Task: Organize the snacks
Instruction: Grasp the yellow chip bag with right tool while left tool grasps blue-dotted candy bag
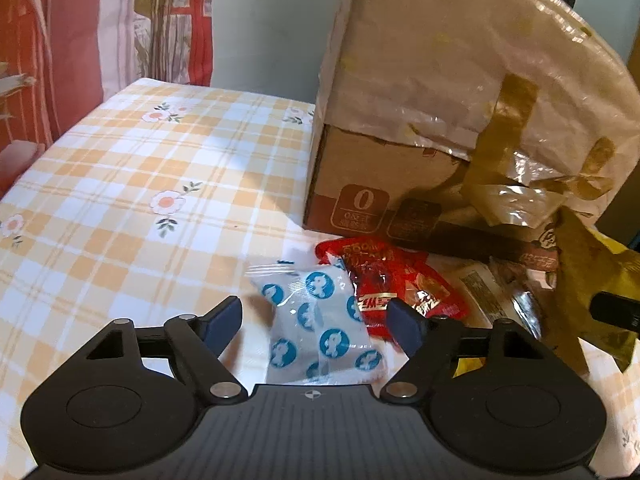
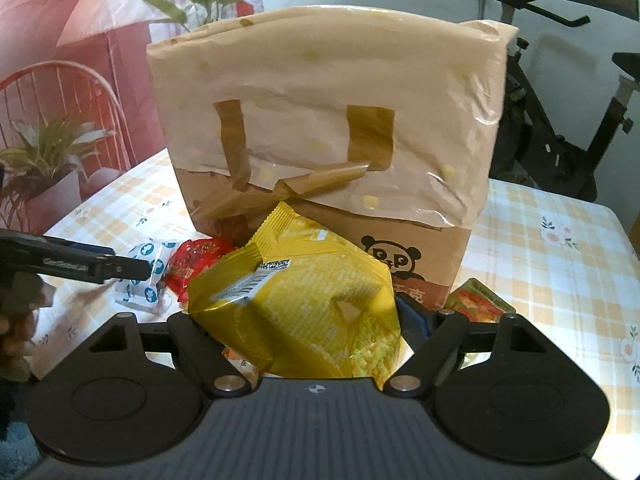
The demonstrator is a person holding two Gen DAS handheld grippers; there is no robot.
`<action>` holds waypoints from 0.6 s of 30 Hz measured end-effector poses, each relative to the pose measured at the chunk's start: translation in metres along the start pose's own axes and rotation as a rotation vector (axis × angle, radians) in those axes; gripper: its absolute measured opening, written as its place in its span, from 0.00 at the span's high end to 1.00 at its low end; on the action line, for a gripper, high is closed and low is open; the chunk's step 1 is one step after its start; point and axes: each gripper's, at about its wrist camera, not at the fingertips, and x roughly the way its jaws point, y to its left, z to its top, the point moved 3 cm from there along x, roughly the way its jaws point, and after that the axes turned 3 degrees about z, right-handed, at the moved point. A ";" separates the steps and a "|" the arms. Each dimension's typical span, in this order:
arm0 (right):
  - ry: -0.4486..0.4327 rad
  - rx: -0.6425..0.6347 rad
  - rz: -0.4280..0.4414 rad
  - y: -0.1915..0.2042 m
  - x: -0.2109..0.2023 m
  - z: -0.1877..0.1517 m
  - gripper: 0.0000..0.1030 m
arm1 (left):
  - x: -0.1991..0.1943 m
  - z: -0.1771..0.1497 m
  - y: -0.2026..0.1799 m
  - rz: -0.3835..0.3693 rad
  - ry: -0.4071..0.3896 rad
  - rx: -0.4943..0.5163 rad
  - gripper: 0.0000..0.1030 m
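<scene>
Cardboard box [image 1: 360, 184]: large "0" in a rounded brown badge at its lower-left corner, left wrist view; the small print under it is unreadable. Same box's panda-face logo [image 2: 394, 254] at 4 o'clock on the front. Yellow snack bag [image 2: 304, 296]: barcode label, digits illegible. Red packet [image 1: 384, 280]: print too blurred.

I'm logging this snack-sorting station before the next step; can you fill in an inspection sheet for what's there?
Surface: table under a yellow checked floral cloth.
Job's things: blue-and-white packet, red packet, yellow bag, all lying before the cardboard box.
Clutter: small orange packet beside the box.
Grippers: left gripper open around the blue-and-white packet; right gripper shut on the yellow bag.
Cables: nothing seen.
Surroundings: floral curtain, exercise equipment.
</scene>
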 end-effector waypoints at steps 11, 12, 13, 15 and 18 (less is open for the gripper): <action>-0.032 0.061 0.014 -0.006 -0.011 -0.004 0.21 | -0.016 -0.011 0.003 -0.019 -0.027 -0.011 0.52; -0.033 0.066 0.018 -0.005 -0.012 -0.004 0.21 | -0.019 -0.011 0.004 -0.023 -0.032 -0.019 0.52; -0.036 0.071 0.024 -0.005 -0.013 -0.004 0.21 | -0.022 -0.011 0.004 -0.025 -0.036 -0.025 0.52; -0.041 0.078 0.038 -0.002 -0.016 -0.004 0.21 | -0.028 -0.010 0.004 -0.029 -0.046 -0.033 0.52; -0.049 0.078 0.053 0.004 -0.020 -0.003 0.21 | -0.035 -0.008 0.002 -0.043 -0.063 -0.037 0.52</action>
